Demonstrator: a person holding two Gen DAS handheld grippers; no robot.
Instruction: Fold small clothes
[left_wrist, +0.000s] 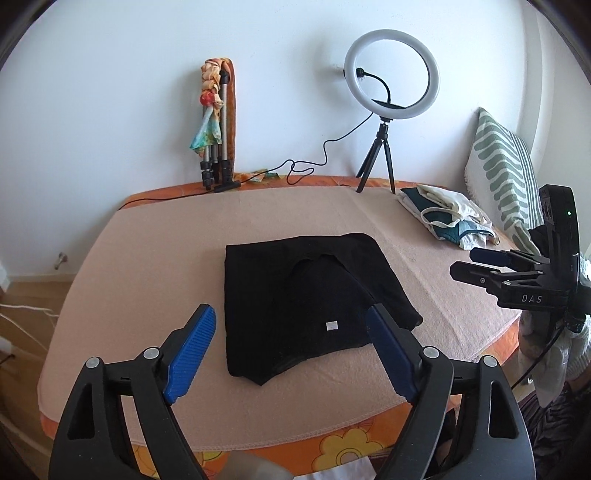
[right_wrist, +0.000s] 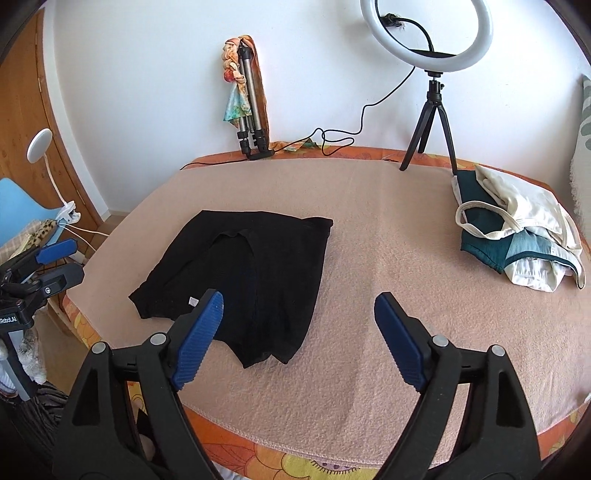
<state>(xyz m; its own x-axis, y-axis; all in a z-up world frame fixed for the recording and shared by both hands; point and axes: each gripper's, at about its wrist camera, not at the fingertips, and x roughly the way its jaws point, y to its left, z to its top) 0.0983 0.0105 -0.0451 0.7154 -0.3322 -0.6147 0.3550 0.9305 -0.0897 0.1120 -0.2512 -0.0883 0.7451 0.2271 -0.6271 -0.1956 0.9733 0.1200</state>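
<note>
Left tool (left_wrist: 291, 350) and right tool (right_wrist: 299, 336): ribbed blue pads spread wide, nothing gripped. Black garment (left_wrist: 306, 299): laid folded, flat on the peach blanket (left_wrist: 147, 258), mid-bed; judged light, limp, non-slippery, best pinched at edges or corners. Folded pile of clothes (right_wrist: 517, 236): far right.

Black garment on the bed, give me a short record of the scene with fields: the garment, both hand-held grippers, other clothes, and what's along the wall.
garment: black garment, partly folded, lying flat on the pink blanket, white tag facing up
left hand-held gripper: open, nothing between the blue pads, above the garment's near edge
right hand-held gripper: open, holding nothing, to the right of the garment
other clothes: pile of clothes, white and teal, at the far right of the blanket
wall side: ring light on a small tripod, folded tripod with a colourful scarf
</note>
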